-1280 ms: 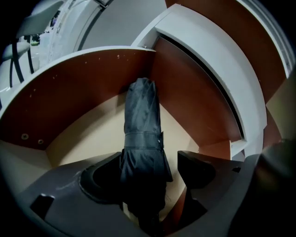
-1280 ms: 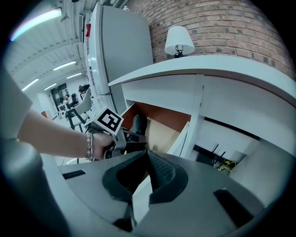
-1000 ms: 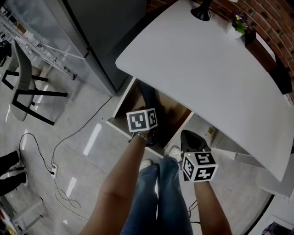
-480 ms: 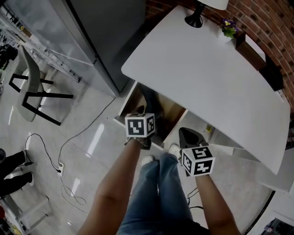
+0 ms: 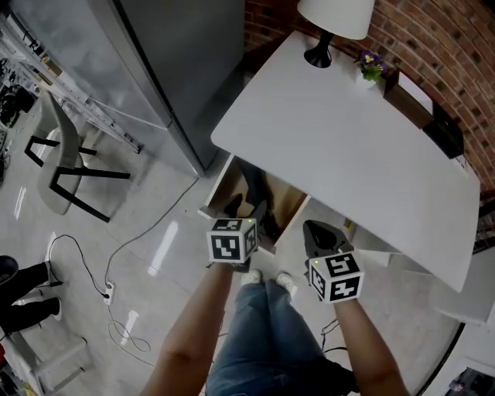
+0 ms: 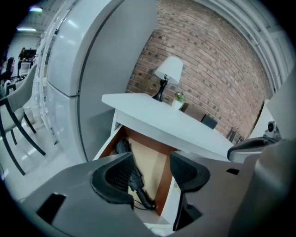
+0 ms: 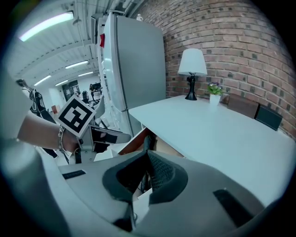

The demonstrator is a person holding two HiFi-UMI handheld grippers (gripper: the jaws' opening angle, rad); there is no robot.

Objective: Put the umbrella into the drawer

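Umbrella (image 6: 135, 179) in open drawer (image 6: 107, 145), clearest in left gripper view

Umbrella (image 5: 254, 193): far end hidden under table (image 5: 348, 155), toward 12 o'clock. Drawer (image 5: 292, 203) back likewise hidden. Lamp (image 5: 334, 17) shade cut off at 12 o'clock edge.
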